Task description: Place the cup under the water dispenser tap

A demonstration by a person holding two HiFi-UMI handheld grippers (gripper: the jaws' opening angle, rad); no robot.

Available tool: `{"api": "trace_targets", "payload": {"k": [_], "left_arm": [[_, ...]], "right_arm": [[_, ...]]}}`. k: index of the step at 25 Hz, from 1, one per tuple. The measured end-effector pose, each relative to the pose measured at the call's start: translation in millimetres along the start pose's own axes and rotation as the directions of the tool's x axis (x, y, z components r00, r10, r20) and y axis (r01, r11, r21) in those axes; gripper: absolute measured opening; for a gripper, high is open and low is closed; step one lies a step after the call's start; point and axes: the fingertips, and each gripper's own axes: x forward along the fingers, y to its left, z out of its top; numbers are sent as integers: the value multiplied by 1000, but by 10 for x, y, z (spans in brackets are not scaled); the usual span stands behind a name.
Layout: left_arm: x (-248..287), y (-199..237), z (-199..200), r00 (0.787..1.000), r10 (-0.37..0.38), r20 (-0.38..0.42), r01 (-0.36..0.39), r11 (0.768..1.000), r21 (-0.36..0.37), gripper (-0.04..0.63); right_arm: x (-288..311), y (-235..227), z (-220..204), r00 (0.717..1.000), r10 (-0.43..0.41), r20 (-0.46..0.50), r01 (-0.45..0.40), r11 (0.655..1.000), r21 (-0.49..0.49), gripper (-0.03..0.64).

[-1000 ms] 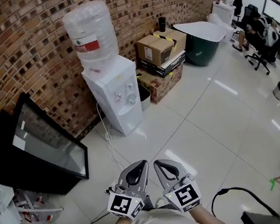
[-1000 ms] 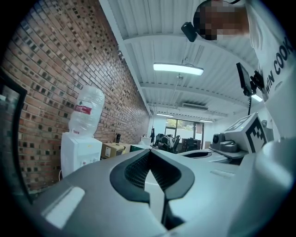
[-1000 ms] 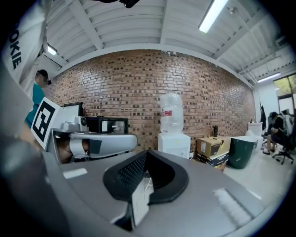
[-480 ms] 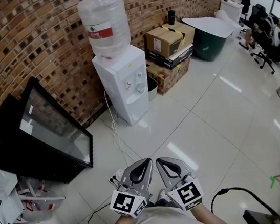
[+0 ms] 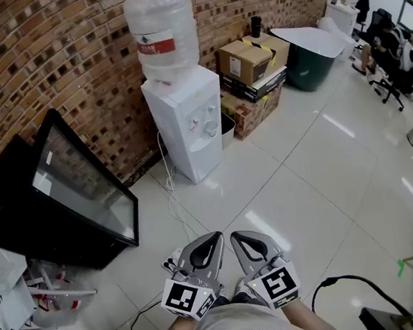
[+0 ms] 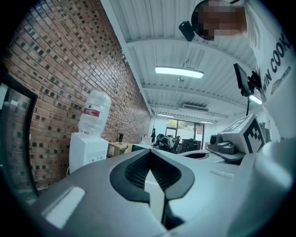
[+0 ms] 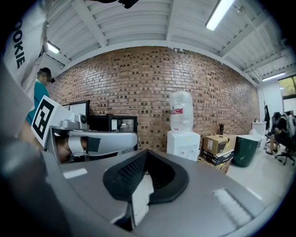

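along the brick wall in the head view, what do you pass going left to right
black screen leaning on the wall → water dispenser → cardboard boxes → dark green tub → office chairs

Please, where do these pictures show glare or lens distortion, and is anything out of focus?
Head view: ceiling lights glare as streaks on the glossy floor; the brick wall bows from the wide lens. Left gripper view: lamp overexposed, corners black. Right gripper view: water dispenser sharp, nearest foreground soft.
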Motion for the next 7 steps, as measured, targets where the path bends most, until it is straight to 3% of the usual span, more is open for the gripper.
{"api": "trace_targets", "payload": {"k": [7], "left_arm": [[-43,12,-15,1000,-11,7,11,1000,4,0]], "right_arm": [[15,52,-31,1000,-4,-2,4,1000,-3,5]]}}
